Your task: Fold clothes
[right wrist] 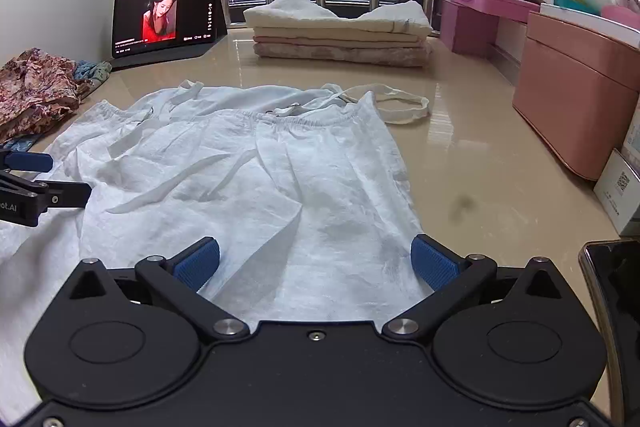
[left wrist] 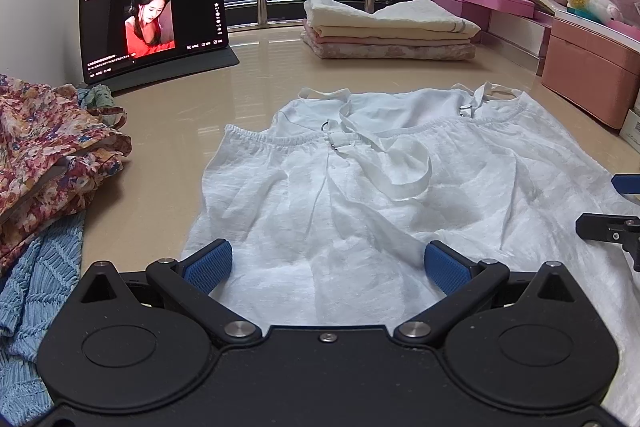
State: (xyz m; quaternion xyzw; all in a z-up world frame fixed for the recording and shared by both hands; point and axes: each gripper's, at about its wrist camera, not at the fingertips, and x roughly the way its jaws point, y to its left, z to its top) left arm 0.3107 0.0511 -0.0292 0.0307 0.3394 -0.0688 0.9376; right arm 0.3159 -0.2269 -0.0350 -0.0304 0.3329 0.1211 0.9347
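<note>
A white strappy garment [left wrist: 360,187] lies spread flat on the beige table [left wrist: 168,155], its elastic neckline and straps at the far end. My left gripper [left wrist: 328,263] hovers open over its near left part, blue pads wide apart, nothing pinched. In the right wrist view the same white garment [right wrist: 248,179] fills the middle, one strap [right wrist: 404,105] trailing off to the far right. My right gripper [right wrist: 316,259] stands open above the near right hem with cloth below the pads, not clamped. Each gripper shows at the other view's edge: the right gripper [left wrist: 616,211], the left gripper [right wrist: 36,183].
A stack of folded clothes [left wrist: 384,27] sits at the back. A tablet [left wrist: 156,19] plays video at the back left. A floral garment [left wrist: 48,147] and blue knit [left wrist: 36,291] are heaped on the left. Pink boxes [right wrist: 572,95] line the right; a dark phone [right wrist: 616,291] lies near right.
</note>
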